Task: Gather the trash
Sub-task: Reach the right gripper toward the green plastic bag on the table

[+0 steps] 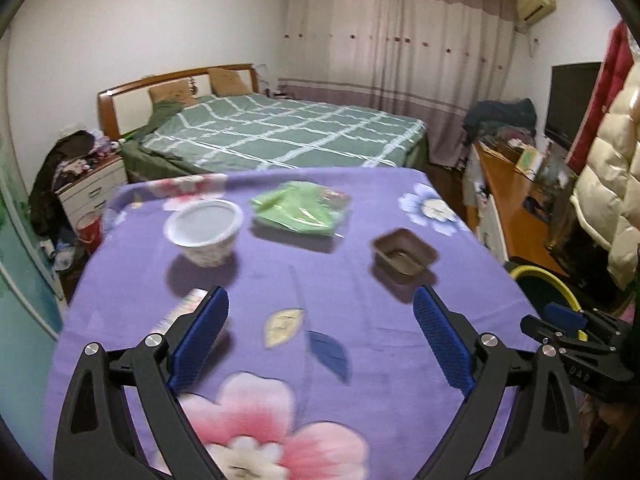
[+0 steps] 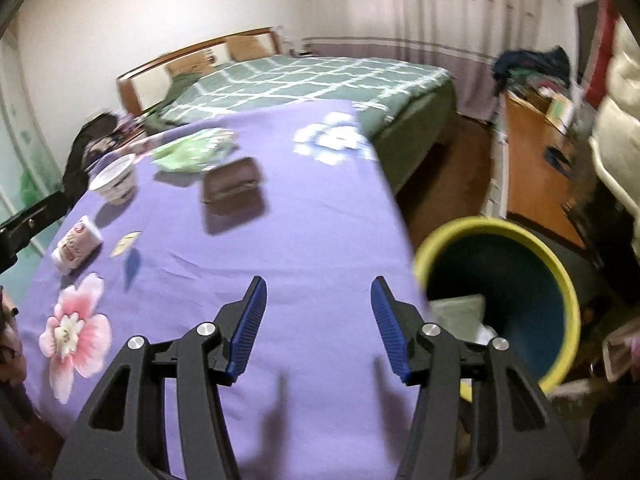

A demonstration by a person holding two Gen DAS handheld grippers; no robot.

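On the worktop (image 1: pixel 360 320), four trash pieces are lying toward the far and left edges; both tools, left tool (image 1: pixel 320 340) and right tool (image 2: pixel 318 324), are being held open, empty. The light brown tray (image 2: pixel 232 184) could be tipped by a careless grasp.

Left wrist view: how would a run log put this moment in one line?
left tongs open, empty | right tongs open, empty | white bowl, green packet, brown tray on table | bin beside table

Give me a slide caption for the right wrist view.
Open right gripper above purple tablecloth, yellow-rimmed bin beside it.
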